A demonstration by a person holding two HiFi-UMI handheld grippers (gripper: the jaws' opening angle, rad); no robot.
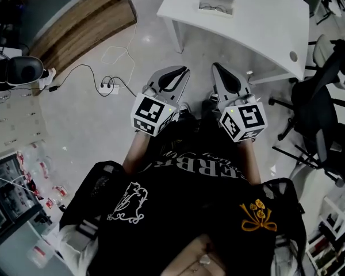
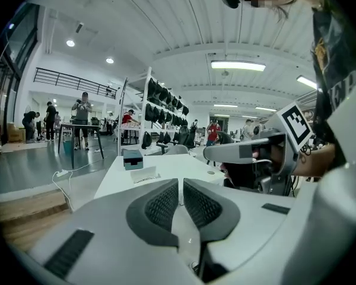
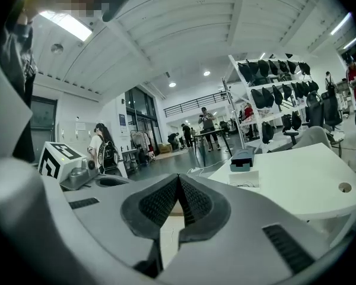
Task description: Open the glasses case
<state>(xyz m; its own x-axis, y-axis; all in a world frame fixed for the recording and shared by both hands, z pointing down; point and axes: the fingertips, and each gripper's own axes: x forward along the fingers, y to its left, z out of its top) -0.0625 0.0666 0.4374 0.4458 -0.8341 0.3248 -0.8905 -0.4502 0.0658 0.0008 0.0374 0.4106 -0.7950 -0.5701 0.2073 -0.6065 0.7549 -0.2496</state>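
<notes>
The glasses case (image 2: 132,158), a small teal box, lies on a white table (image 1: 259,22) some way ahead; the right gripper view also has the case (image 3: 243,158). Nearer on the table sits a white tray holding spectacles (image 1: 216,6). Both grippers are held side by side in the air, short of the table and above the floor. My left gripper (image 1: 183,71) (image 2: 181,183) holds nothing, and only a thin slit shows between its pads. My right gripper (image 1: 215,66) (image 3: 178,178) is shut and empty, its pad tips touching.
Black office chairs (image 1: 322,114) stand to the right of the table. A power strip with cables (image 1: 106,85) lies on the floor to the left, beside a wooden platform (image 1: 80,27). Racks of dark bags (image 2: 160,103) and several people stand far behind the table.
</notes>
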